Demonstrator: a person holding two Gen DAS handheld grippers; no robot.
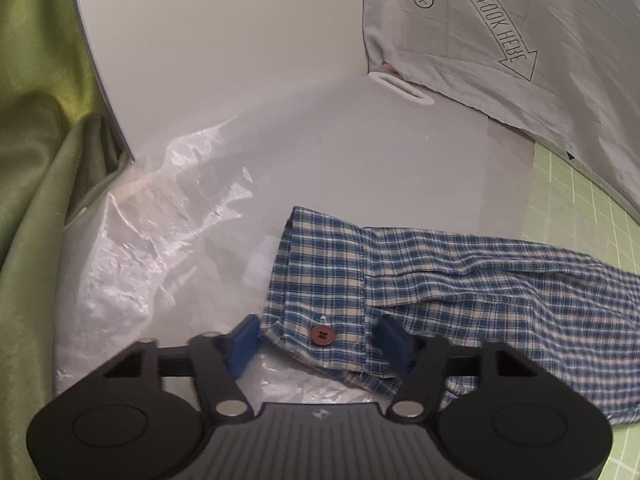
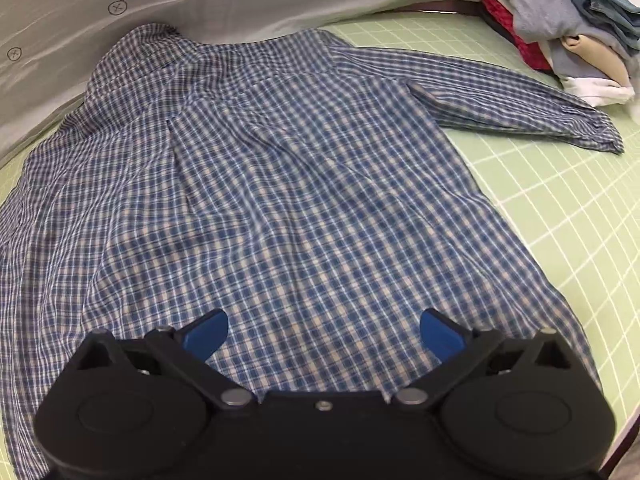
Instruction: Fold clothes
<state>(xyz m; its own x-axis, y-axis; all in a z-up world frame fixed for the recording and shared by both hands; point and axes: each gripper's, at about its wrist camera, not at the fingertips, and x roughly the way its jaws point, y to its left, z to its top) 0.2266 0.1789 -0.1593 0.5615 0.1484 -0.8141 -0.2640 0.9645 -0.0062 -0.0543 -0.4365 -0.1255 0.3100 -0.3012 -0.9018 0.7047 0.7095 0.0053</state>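
A blue and white plaid shirt (image 2: 280, 180) lies spread flat, back up, on a green gridded mat (image 2: 560, 220). One sleeve (image 2: 520, 108) stretches out to the right. In the left wrist view the other sleeve (image 1: 480, 280) lies across the white surface, its cuff (image 1: 320, 272) with a brown button (image 1: 321, 335) between the blue pads (image 1: 245, 344) of my left gripper (image 1: 320, 344). The jaws stand half apart astride the flat, unbunched cuff. My right gripper (image 2: 324, 338) hovers open over the shirt's lower hem, holding nothing.
Crumpled clear plastic (image 1: 160, 220) lies left of the cuff. Green fabric (image 1: 36, 160) hangs at the far left. A white printed sheet (image 1: 500, 32) backs the table. A pile of folded clothes (image 2: 560, 28) sits at the far right of the mat.
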